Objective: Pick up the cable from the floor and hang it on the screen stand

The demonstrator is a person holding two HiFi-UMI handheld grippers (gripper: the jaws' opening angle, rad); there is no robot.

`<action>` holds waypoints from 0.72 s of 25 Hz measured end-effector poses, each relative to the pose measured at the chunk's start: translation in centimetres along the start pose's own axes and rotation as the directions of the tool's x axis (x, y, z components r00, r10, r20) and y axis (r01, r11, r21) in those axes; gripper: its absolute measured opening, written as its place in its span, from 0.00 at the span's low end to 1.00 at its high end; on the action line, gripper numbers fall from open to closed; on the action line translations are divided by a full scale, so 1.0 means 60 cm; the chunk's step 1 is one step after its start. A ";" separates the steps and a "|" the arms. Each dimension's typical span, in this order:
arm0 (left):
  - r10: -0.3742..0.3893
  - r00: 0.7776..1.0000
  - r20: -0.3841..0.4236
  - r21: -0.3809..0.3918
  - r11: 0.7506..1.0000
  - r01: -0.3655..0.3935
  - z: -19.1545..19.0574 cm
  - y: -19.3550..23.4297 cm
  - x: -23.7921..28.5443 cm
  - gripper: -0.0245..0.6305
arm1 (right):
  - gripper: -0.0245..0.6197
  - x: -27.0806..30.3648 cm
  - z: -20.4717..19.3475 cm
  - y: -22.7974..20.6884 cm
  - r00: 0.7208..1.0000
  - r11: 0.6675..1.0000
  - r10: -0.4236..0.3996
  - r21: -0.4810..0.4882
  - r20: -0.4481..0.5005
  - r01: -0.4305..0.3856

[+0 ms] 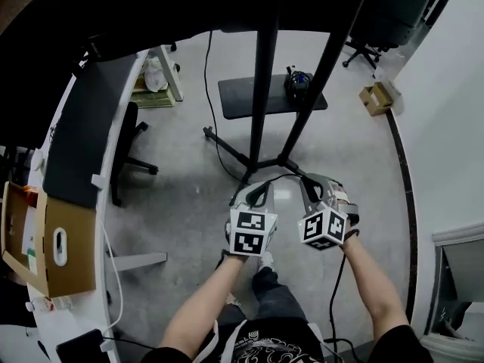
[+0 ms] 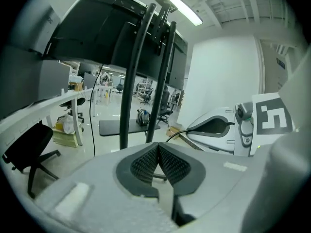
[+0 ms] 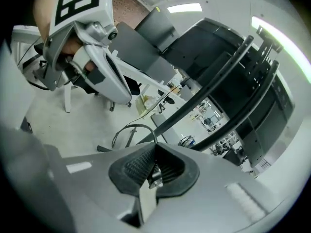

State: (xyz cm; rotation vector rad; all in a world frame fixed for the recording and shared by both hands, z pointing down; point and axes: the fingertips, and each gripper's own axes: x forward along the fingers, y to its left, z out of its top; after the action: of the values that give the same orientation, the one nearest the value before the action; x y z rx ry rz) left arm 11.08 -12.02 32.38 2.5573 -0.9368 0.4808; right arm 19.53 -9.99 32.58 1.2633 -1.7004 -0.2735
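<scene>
The screen stand's two black poles (image 1: 261, 104) rise from floor legs just ahead of both grippers. My right gripper (image 1: 308, 181) is shut on the cable's metal plug (image 3: 155, 174), which sits between its ribbed pads. From it the black cable (image 3: 130, 128) arcs forward in a loop toward the stand; more cable (image 1: 333, 290) hangs below my right forearm. My left gripper (image 1: 257, 193) is shut, pads meeting with nothing between them (image 2: 158, 148), close beside the right gripper (image 2: 218, 129). The dark screen (image 2: 97, 33) hangs overhead on the poles (image 2: 133, 81).
A curved desk (image 1: 83, 127) with a cardboard box (image 1: 53, 248) runs along the left, an office chair (image 1: 128, 150) beside it. A black floor plate (image 1: 257, 97) carrying a dark bag (image 1: 297, 82) lies behind the stand. A small carton (image 1: 376, 97) sits by the right wall.
</scene>
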 end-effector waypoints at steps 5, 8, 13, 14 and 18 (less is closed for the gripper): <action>-0.016 0.997 0.072 0.018 1.000 0.014 0.109 -0.016 0.010 0.04 | 0.06 -0.036 0.079 -0.143 0.989 0.991 -0.111 -0.068 0.097 0.118; -0.015 0.990 0.137 0.003 1.000 0.015 0.188 -0.018 0.006 0.04 | 0.06 -0.059 0.129 -0.233 0.973 0.978 -0.170 -0.091 0.154 0.186; -0.021 0.966 0.257 0.039 0.999 0.011 0.337 -0.018 -0.016 0.04 | 0.06 -0.093 0.223 -0.365 0.938 0.953 -0.240 -0.123 0.251 0.277; -0.022 0.960 0.280 0.050 0.999 0.008 0.365 -0.020 -0.023 0.04 | 0.06 -0.100 0.242 -0.388 0.930 0.947 -0.249 -0.135 0.268 0.293; -0.023 0.936 0.351 0.106 0.994 -0.016 0.461 -0.030 -0.046 0.04 | 0.06 -0.120 0.316 -0.478 0.902 0.923 -0.272 -0.173 0.335 0.342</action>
State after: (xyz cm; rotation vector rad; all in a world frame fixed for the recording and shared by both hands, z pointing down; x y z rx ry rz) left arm 15.46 -21.78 6.64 2.7994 -1.0482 0.0692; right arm 22.19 -23.05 0.10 1.3655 -1.6561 -0.8721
